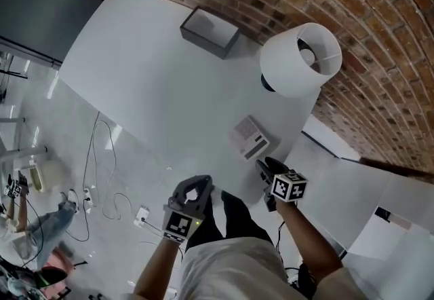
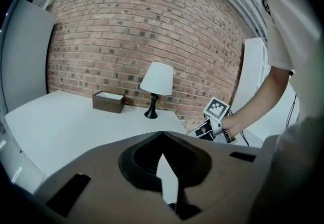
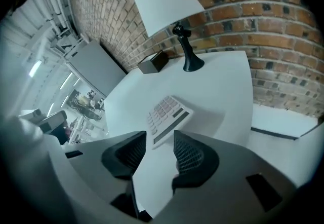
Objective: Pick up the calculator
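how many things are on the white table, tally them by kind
calculator: 1
lamp: 1
dark box: 1
total: 3

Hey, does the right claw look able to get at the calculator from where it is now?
Probably yes. The right claw is open and empty, and the calculator lies just ahead of it on the white table, with nothing between. The lamp and box stand farther back.

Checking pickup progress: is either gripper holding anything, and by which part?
Nothing held: right gripper open short of the calculator, left gripper shut and empty.
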Motion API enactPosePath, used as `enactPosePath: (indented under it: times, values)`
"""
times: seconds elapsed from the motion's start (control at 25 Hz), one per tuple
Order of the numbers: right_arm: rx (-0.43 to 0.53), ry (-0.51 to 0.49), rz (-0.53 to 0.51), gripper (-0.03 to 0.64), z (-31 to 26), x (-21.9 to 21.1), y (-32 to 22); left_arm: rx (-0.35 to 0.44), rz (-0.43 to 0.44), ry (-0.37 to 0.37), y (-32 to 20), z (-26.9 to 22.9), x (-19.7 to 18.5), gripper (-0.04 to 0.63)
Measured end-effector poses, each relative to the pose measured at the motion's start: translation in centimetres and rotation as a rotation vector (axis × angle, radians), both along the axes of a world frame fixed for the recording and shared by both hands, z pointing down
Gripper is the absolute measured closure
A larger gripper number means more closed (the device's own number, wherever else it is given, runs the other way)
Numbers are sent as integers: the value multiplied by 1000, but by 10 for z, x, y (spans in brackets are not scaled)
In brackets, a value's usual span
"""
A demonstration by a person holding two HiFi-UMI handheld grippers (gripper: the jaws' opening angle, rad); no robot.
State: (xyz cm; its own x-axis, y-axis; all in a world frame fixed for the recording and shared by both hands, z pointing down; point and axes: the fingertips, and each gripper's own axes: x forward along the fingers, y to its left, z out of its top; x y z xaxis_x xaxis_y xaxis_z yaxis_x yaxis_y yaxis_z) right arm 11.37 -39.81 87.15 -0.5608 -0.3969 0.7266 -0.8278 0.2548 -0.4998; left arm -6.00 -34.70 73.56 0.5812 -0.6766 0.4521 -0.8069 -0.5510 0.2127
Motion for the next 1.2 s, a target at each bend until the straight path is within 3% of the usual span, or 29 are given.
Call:
enactPosePath:
  times: [0.28,0.8,1.0,1.08,1.2]
  values:
    - [-118,-52,87,426,42,4,-16,-44,-26,1,-7,20,9,583]
    - [-287,-274,255,412,70,-12,-39,-100,-82,-20,-8,42,11,584]
    - [-340,-384,322,463,73,-9,-42,-111,-100,-29,-4,44,11,583]
    - [-346,-421,329,515,72,-8,-45,-112,-104,-33,-3,45,12,583]
    - [-333,-446,316,526,70,-11,-48,-109,-108,-40,-2,41,12,584]
